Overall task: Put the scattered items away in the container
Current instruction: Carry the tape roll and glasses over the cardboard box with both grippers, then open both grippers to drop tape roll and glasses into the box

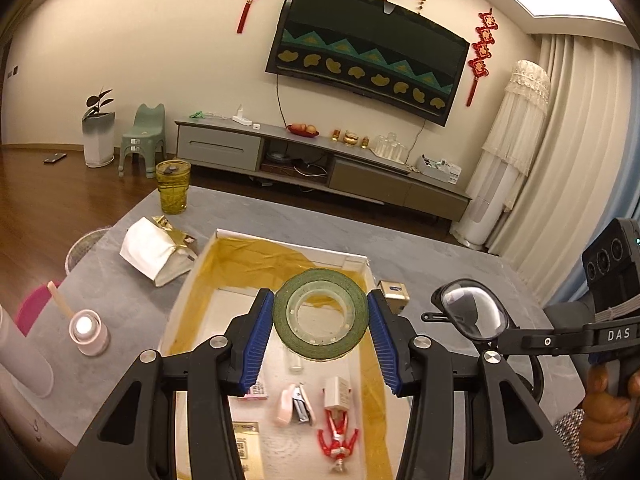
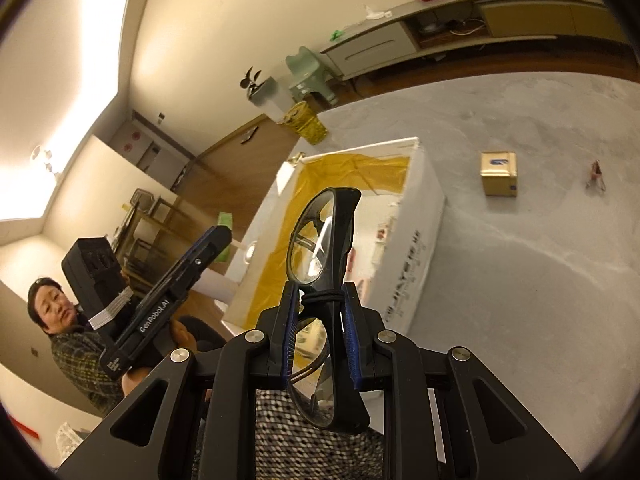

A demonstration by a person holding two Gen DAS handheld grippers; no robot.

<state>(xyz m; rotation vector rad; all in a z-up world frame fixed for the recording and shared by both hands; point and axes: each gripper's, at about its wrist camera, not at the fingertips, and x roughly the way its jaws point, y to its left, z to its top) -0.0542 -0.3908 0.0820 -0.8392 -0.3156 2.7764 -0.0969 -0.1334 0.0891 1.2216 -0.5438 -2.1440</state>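
Left wrist view: the landmark is the white box [image 1: 224,280], open-topped, lined with yellow film.
Surface [image 1: 280,216]: grey and mottled — it carries the box and the loose things around it.
White box, contents: a small red-and-white figure [image 1: 338,440], a white plug-like block [image 1: 338,392], a pink stapler [image 1: 294,404], a clear little bottle [image 1: 295,360] and printed cards lie on its floor.
White paper bag [image 1: 154,252]: lying on its side just left of the box, gold foil at its mouth.
Yellow glass [image 1: 173,186]: upright on the surface beyond the box's far left corner.
Left gripper [image 1: 320,314]: above the box interior, its blue pads pressed against opposite sides of the tape roll.
Tape roll [image 1: 320,314]: green, with a clear core, held upright over the box and not touching its floor.
Right gripper [image 2: 320,336]: held to the right of the box, pads squeezed onto the glasses at the bridge.
Glasses [image 2: 320,236]: black-framed, standing on end in the right gripper — one lens above the pads, one below.
Gold carton [image 2: 499,174]: small, on the surface right of the box, apart from it.
Small reddish object [image 2: 595,174]: farther right of the box than the carton; too small to identify.
Pink candle-like light [image 1: 86,330]: glowing, on the surface well left of the box.
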